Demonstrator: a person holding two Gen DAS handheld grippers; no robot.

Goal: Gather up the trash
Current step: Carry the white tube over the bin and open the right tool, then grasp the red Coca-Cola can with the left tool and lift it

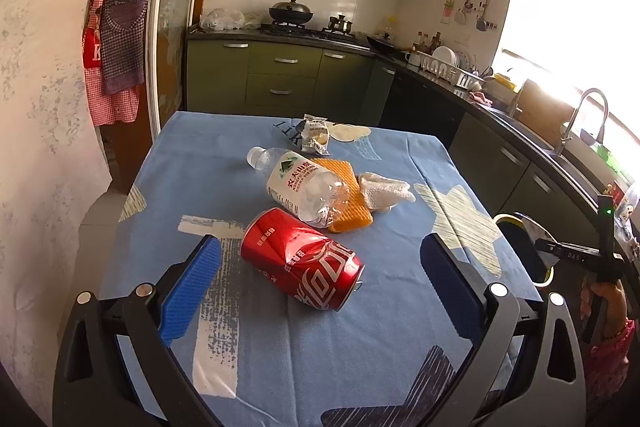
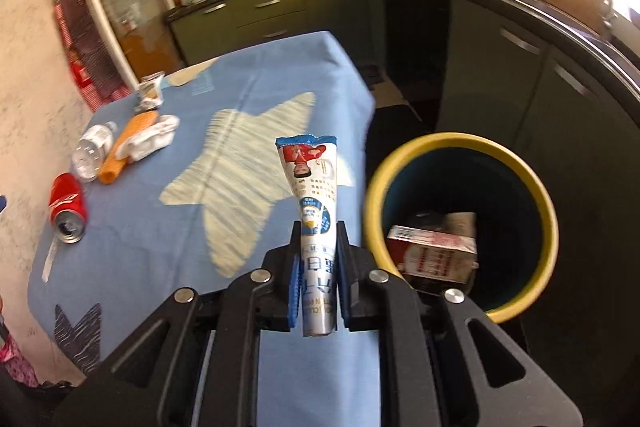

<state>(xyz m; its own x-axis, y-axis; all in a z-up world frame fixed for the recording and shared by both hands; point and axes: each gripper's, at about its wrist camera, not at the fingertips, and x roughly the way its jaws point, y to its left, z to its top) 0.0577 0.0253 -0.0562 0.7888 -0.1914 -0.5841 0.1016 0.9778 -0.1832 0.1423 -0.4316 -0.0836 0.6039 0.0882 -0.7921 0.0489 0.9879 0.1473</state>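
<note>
My left gripper (image 1: 320, 247) is open, its blue pads either side of a dented red cola can (image 1: 302, 259) lying on the blue tablecloth (image 1: 280, 347). Behind the can lie a clear plastic bottle (image 1: 300, 183), an orange wafer-like packet (image 1: 348, 199), a crumpled white tissue (image 1: 386, 189) and a silver snack wrapper (image 1: 316, 133). My right gripper (image 2: 319, 231) is shut on a white and blue cone-shaped wrapper (image 2: 314, 183), held above the table's right edge, just left of a yellow-rimmed bin (image 2: 460, 227) that holds a red and white carton (image 2: 434, 255).
The bin stands on the floor off the table's right side and shows in the left wrist view (image 1: 520, 235). Green kitchen cabinets (image 1: 280, 75), a stove with pots (image 1: 292, 13) and a sink counter (image 1: 560, 143) lie beyond. A wall (image 1: 48, 107) runs along the left.
</note>
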